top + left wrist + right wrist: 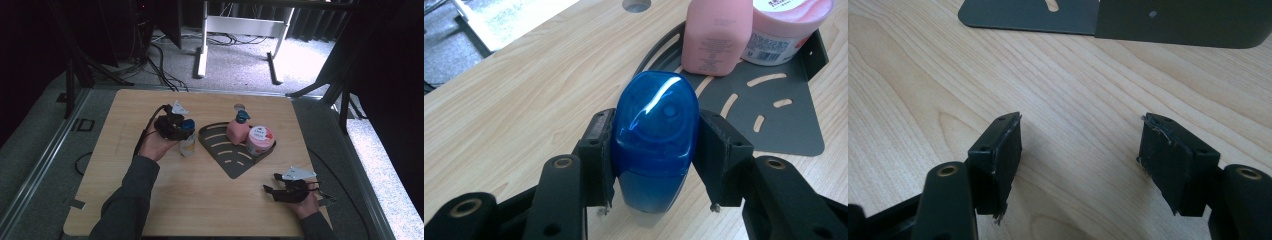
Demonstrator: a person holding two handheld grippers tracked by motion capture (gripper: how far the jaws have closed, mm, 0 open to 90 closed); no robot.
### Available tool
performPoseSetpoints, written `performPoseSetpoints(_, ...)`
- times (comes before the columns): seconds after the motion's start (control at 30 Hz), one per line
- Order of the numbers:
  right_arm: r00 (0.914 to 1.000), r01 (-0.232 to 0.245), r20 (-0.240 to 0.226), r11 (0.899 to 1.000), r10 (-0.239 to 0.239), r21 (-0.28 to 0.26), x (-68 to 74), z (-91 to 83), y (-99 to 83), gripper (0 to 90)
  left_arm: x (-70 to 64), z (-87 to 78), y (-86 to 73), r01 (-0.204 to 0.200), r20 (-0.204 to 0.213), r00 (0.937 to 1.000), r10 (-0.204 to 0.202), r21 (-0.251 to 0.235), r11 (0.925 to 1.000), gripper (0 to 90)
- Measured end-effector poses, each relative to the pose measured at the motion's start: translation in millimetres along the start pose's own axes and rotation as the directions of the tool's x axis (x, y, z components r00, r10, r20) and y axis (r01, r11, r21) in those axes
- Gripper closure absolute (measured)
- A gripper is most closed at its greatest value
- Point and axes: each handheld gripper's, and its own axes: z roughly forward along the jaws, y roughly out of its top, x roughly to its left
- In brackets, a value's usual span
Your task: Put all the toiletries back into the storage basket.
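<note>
A clear bottle with a blue cap (655, 132) stands on the wooden table just left of the dark grey corner rack (227, 151). My left gripper (655, 160) is shut on the blue cap, one jaw on each side; from above the bottle (187, 142) shows under the left gripper (175, 126). On the rack stand a pink bottle (238, 129) with a blue top and a pink jar (260, 139). My right gripper (272, 186) rests near the table's front right, open, nothing between its jaws (1080, 150).
The rack's wall (1188, 22) and base (1023, 15) lie ahead of the right gripper. A round hole (636, 5) is in the table behind the rack. White table legs (202, 55) and cables lie on the floor beyond the table.
</note>
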Motion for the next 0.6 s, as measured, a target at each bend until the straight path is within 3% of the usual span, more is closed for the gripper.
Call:
performPoseSetpoints(0.1, 1.0, 0.001, 0.0, 1.0, -0.001, 0.0, 0.0, 0.0, 0.0, 33.0, 1.3, 4.0, 0.1, -0.002, 0.006, 1.0, 0.001, 0.032, 0.9995, 51.7)
performPoseSetpoints(0.23, 1.0, 0.0, 0.0, 1.0, 0.0, 0.0, 0.0, 0.0, 0.0, 33.0, 2.7, 8.7, -0.3, 0.001, 0.016, 0.9999, -0.002, 0.041, 0.9991, 50.7)
performPoseSetpoints(0.6, 1.0, 0.0, 0.0, 1.0, 0.0, 0.0, -0.1, 0.0, 0.0, 33.0, 2.8, 22.9, 0.2, -0.029, 0.03, 0.9992, 0.026, 0.114, 0.993, 50.0)
